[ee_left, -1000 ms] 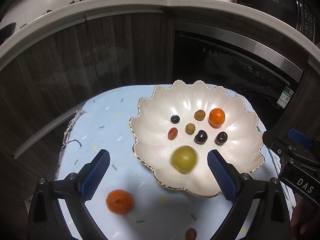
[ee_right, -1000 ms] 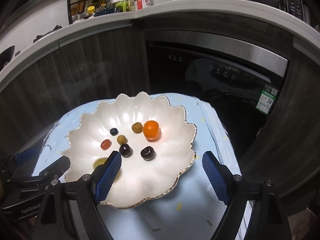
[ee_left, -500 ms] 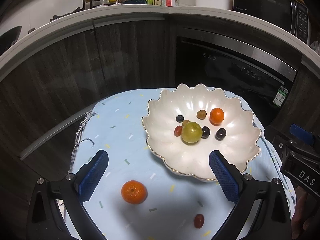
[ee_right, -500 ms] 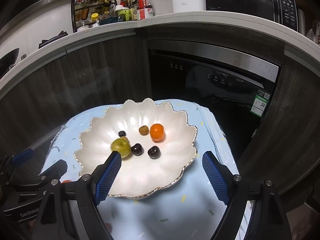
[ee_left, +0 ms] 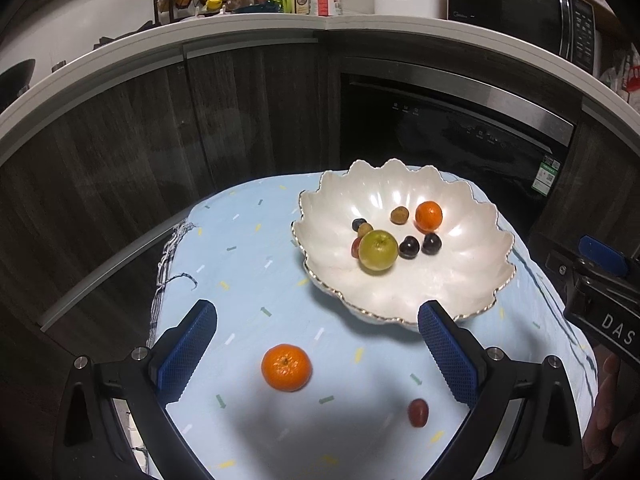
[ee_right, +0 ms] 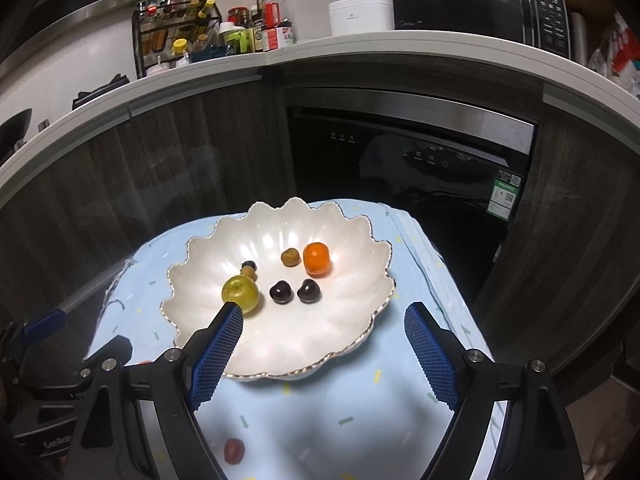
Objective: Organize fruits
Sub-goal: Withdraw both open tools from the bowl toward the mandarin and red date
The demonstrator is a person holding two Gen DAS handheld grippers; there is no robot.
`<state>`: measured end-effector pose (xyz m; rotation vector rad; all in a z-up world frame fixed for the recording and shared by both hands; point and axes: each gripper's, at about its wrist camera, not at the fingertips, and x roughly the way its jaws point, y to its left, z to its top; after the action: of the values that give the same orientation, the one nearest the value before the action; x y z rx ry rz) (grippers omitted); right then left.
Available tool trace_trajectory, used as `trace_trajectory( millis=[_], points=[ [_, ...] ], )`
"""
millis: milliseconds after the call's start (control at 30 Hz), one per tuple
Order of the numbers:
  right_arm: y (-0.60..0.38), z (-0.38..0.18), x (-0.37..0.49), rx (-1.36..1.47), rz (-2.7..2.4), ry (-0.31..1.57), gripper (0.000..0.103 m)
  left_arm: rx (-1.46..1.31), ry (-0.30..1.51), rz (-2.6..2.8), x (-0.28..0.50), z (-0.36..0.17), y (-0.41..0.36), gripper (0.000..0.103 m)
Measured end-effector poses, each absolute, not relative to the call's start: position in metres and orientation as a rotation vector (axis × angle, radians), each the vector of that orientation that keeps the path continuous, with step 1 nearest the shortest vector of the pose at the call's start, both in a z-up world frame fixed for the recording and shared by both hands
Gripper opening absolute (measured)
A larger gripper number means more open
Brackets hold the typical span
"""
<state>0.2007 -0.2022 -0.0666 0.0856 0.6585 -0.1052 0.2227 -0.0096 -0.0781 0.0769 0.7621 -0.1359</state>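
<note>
Now, from the left wrist view, the left claw point(ee_left: 316, 354) stands with its jaws wide apart and nothing between the pads. The loose mandarin point(ee_left: 286, 367) lies on the blue cloth point(ee_left: 248, 264) of the worktop, directly ahead of this claw and slightly left of the middle of its gap; being round, it offers no long axis to line up with. A small red grape point(ee_left: 418, 412) lies nearer the right-hand jaw, low on the cloth. Beyond both sits the scalloped white bowl point(ee_left: 472, 280), holding a green apple point(ee_left: 378, 250), a second mandarin point(ee_left: 429, 216), two dark grapes point(ee_left: 420, 245) and a few smaller fruits. The right claw's body shows at the right edge.

From the right wrist view, the right claw point(ee_right: 324, 350) is likewise spread open and empty, aimed at the bowl's point(ee_right: 200, 280) near rim. The apple point(ee_right: 241, 293) sits just past its left jaw. The red grape point(ee_right: 234, 451) lies below the claw; only an orange sliver shows beside the left claw.

I judge the left claw the nearer to both loose fruits.
</note>
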Motion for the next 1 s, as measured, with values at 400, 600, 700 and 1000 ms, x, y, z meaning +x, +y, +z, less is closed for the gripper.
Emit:
trace_trajectory(
  millis=[400, 600, 700, 1000],
  points=[
    [-0.168, -0.080, 0.181, 0.053, -0.114, 0.666, 0.084, 0.102, 0.775, -0.168, 0.212, -0.095, 0.020, 0.103],
    [-0.154, -0.089, 0.173, 0.045, -0.125, 0.670, 0.084, 0.125, 0.794, -0.192, 0.208, -0.106, 0.029, 0.103],
    [-0.149, -0.097, 0.171, 0.048, -0.124, 0.683, 0.084, 0.141, 0.798, -0.203, 0.207, -0.111, 0.031, 0.103],
    [-0.136, -0.120, 0.166, 0.033, -0.130, 0.719, 0.084, 0.169, 0.797, -0.246, 0.208, -0.130, 0.033, 0.103]
  ],
)
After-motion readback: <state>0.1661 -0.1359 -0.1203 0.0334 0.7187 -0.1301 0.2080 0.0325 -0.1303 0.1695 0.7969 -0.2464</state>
